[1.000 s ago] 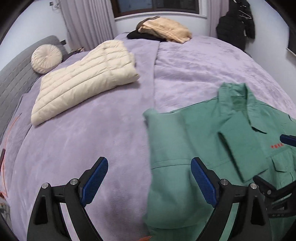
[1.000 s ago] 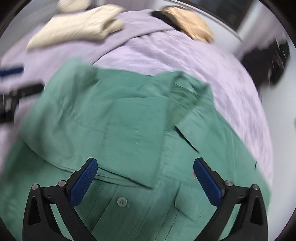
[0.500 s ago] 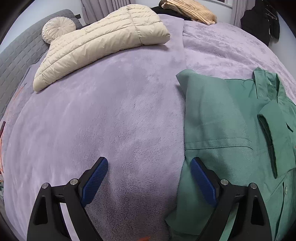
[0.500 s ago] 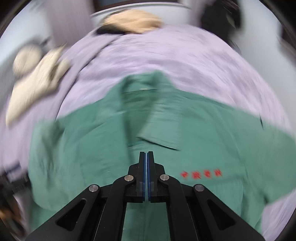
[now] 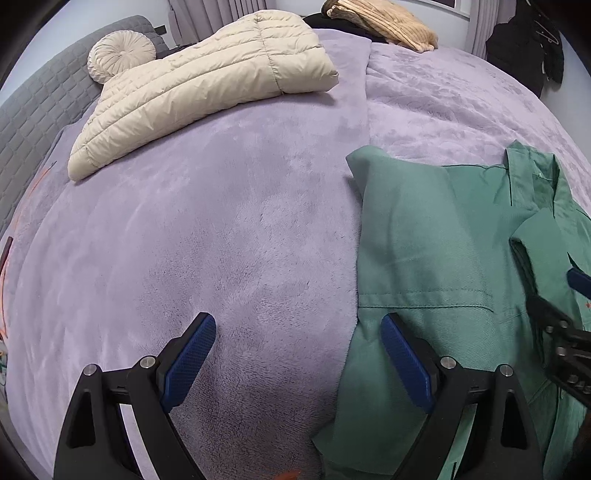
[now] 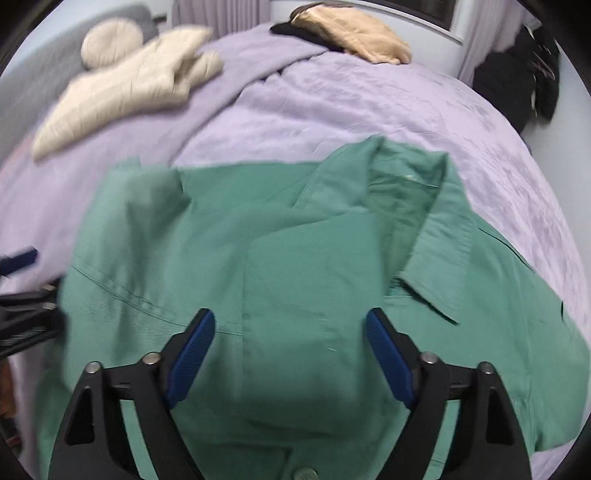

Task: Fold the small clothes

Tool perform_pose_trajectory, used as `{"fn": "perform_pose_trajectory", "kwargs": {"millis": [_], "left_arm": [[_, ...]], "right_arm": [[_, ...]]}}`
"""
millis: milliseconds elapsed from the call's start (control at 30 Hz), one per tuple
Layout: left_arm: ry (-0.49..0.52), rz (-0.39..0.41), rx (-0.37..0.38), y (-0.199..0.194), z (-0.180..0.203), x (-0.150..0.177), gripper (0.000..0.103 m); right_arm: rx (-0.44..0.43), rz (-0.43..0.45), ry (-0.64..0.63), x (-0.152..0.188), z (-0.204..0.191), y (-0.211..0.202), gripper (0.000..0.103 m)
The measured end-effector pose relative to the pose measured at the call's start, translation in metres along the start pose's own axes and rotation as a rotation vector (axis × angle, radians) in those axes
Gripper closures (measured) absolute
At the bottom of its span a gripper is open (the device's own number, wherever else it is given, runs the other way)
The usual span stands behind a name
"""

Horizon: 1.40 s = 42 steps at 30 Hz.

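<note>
A green collared shirt lies front-up on the purple bed cover, one sleeve folded across its chest. In the left wrist view the shirt fills the right side. My left gripper is open and empty, low over the bed at the shirt's left edge; its right finger is over the green cloth. My right gripper is open and empty above the folded sleeve. It also shows at the right edge of the left wrist view.
A folded cream puffer jacket lies at the back left. A round cream cushion rests by the grey headboard. A tan and black clothes pile sits at the far edge. Dark garments hang at the right wall.
My right gripper was shut half a second ago and is now open over the shirt. My left gripper has stayed open and shifted left to the shirt's edge.
</note>
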<state>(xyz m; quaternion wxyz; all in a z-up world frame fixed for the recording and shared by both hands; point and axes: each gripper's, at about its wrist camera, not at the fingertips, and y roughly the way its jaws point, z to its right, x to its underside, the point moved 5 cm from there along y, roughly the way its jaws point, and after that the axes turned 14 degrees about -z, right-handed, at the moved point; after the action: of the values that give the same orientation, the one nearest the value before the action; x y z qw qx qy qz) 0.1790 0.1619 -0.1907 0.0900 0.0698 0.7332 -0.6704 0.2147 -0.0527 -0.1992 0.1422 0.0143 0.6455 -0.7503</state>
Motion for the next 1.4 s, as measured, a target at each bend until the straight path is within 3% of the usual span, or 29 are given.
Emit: {"fn": "perform_pose_trajectory", "kwargs": {"millis": [33, 67, 167, 267, 400, 533, 667, 700, 733, 767, 833, 1033, 1067, 1167, 1200, 1233, 1300, 1400], "left_arm": [[0.002, 0.002, 0.000, 0.000, 0.000, -0.001, 0.011], [0.005, 0.003, 0.000, 0.000, 0.000, -0.001, 0.011], [0.012, 0.003, -0.002, 0.002, 0.001, -0.001, 0.011], [0.009, 0.000, -0.004, 0.003, 0.002, -0.001, 0.011], [0.014, -0.002, -0.011, 0.003, 0.003, -0.001, 0.011], [0.021, -0.014, -0.030, 0.009, 0.003, -0.001, 0.011], [0.022, -0.030, -0.043, 0.014, 0.003, -0.001, 0.011], [0.024, -0.030, -0.045, 0.014, 0.004, -0.001, 0.011], [0.023, -0.027, -0.041, 0.013, 0.005, -0.001, 0.011], [0.023, -0.023, -0.037, 0.012, 0.005, -0.002, 0.011], [0.027, -0.016, -0.013, 0.008, 0.007, -0.006, 0.011], [0.032, -0.052, 0.093, 0.008, 0.023, -0.025, 0.011], [0.028, -0.059, 0.105, 0.010, 0.026, -0.030, 0.011], [0.058, -0.062, 0.121, 0.014, 0.039, -0.047, 0.011], [0.076, -0.065, 0.123, 0.017, 0.042, -0.053, 0.011], [0.091, -0.074, 0.129, 0.018, 0.045, -0.057, 0.011], [0.111, -0.095, 0.150, 0.025, 0.046, -0.068, 0.011], [0.114, -0.153, 0.220, 0.038, 0.049, -0.082, 0.011]], "right_arm": [[0.036, -0.002, 0.005, 0.000, 0.000, 0.005, 0.038], [0.037, 0.004, 0.027, 0.000, 0.003, 0.007, 0.059], [-0.022, 0.034, 0.089, 0.001, 0.021, -0.001, 0.084], [-0.073, 0.094, 0.179, -0.001, 0.055, -0.027, 0.089], [-0.200, 0.105, 0.420, 0.009, 0.132, -0.042, 0.090], [-0.296, 0.042, 0.611, 0.036, 0.193, -0.019, 0.091], [-0.573, -0.053, 0.773, 0.074, 0.226, 0.027, 0.084], [-0.587, -0.069, 0.799, 0.081, 0.228, 0.031, 0.083], [-0.611, -0.067, 0.825, 0.088, 0.231, 0.033, 0.074], [-0.653, -0.042, 0.853, 0.094, 0.234, 0.032, 0.056], [-0.725, 0.000, 0.894, 0.100, 0.237, 0.027, 0.031], [-0.701, -0.039, 0.810, 0.084, 0.223, 0.022, 0.031], [-0.661, -0.044, 0.787, 0.082, 0.221, 0.018, 0.033], [-0.377, -0.079, 0.810, 0.096, 0.236, 0.011, 0.039], [-0.350, -0.069, 0.848, 0.103, 0.244, 0.008, 0.039], [-0.370, -0.045, 0.887, 0.111, 0.250, 0.003, 0.039], [-0.499, -0.006, 0.896, 0.121, 0.244, -0.007, 0.039], [-0.753, -0.015, 0.804, 0.119, 0.187, -0.022, 0.039]]}}
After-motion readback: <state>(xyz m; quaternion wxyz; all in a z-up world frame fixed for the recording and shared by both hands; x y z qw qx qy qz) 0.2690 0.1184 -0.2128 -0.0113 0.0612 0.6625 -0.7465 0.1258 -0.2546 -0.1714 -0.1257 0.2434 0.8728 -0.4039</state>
